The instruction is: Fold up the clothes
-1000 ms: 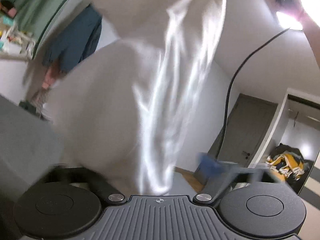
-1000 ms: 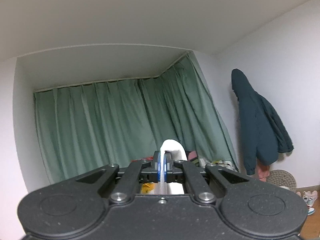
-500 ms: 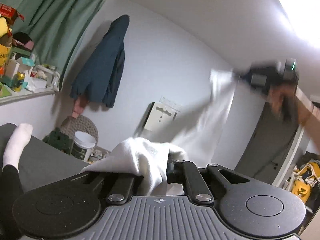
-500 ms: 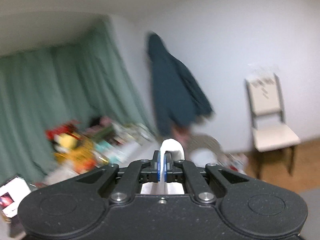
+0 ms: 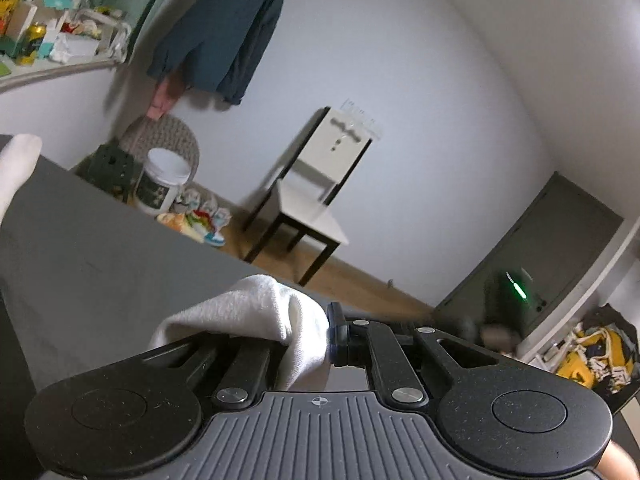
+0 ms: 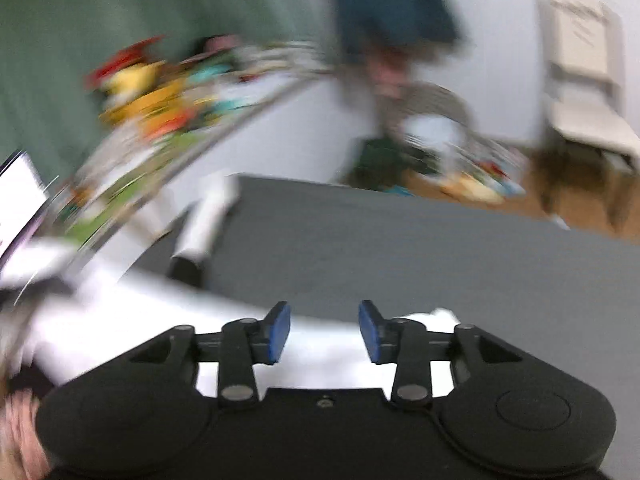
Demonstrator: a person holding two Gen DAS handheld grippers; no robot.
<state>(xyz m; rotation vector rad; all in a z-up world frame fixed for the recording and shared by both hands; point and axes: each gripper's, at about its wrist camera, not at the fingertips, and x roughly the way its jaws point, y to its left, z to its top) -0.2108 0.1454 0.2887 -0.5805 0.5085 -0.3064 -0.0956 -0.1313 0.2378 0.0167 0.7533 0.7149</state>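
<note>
A wide dark grey surface (image 6: 420,248), likely a bed, fills the middle of both views; beyond its far edge stand a white wall, a black-legged chair (image 5: 316,204) and a dark blue jacket (image 5: 224,28) hanging up. The white garment (image 6: 172,320) lies spread across the near left of that surface in the right wrist view, running left to right, its near edge passing under and just beyond the right gripper (image 6: 324,332). That gripper's blue-padded jaws stand apart with nothing between them. The left gripper (image 5: 326,340) has its jaws clenched on a bunched corner of the same white garment (image 5: 256,312), which humps up over its left finger.

So the cloth's long axis seems to run sideways between the two tools; the left one holds an end, and the right one hangs directly over the free edge, nearest for a fresh grip.

Only the right view shows the cloth laid out, though heavily blurred. Only the left view shows a white-socked foot (image 5: 18,164) at the far left.
</note>
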